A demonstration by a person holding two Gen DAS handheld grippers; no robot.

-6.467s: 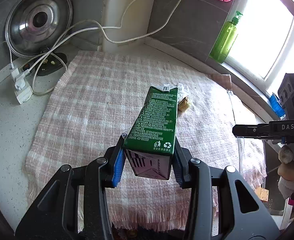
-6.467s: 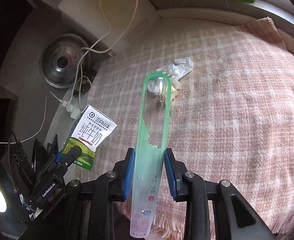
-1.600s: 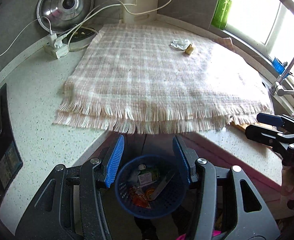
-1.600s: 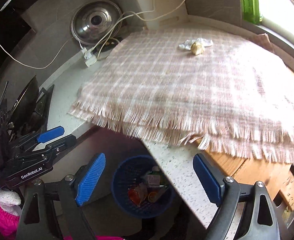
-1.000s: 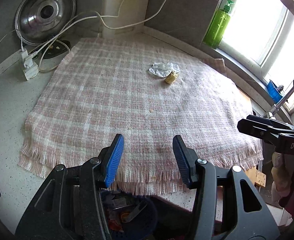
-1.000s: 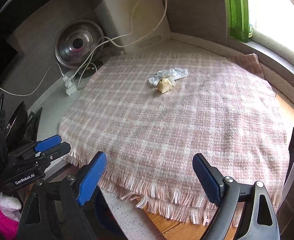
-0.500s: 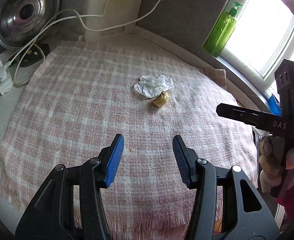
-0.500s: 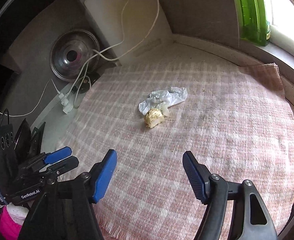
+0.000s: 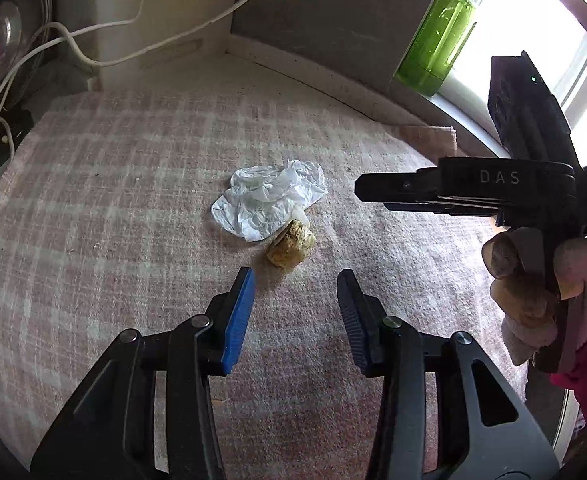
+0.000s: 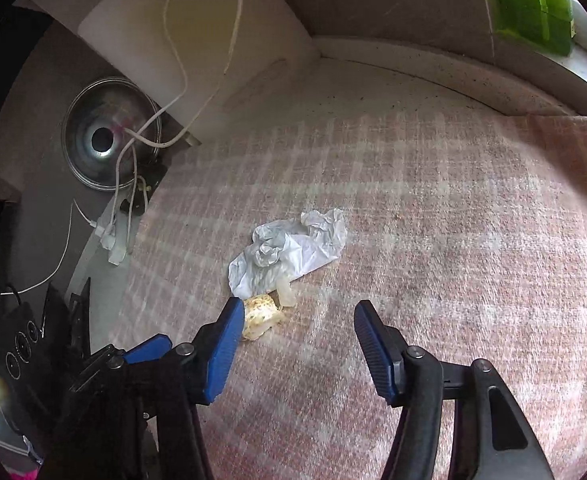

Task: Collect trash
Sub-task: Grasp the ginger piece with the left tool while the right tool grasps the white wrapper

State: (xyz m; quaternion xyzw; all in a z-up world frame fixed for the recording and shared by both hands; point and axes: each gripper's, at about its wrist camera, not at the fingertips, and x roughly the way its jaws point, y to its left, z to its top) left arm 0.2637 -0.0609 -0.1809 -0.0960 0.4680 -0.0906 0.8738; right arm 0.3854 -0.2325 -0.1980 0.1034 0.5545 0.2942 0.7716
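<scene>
Trash: crumpled white wrapper (image 9: 269,204) plus small yellowish food scrap (image 9: 290,249) touching its near edge, mid pink-checked cloth (image 9: 93,208) on counter. Green pump bottle (image 9: 439,36) on windowsill, steel lid (image 10: 107,136) leaning at back wall, white cables (image 9: 105,46) beside it. Left gripper (image 9: 295,278) just short of scrap, jaws closing, nothing between. Right gripper (image 10: 295,310) over scrap, jaws closing, left pad beside scrap, not gripping.
</scene>
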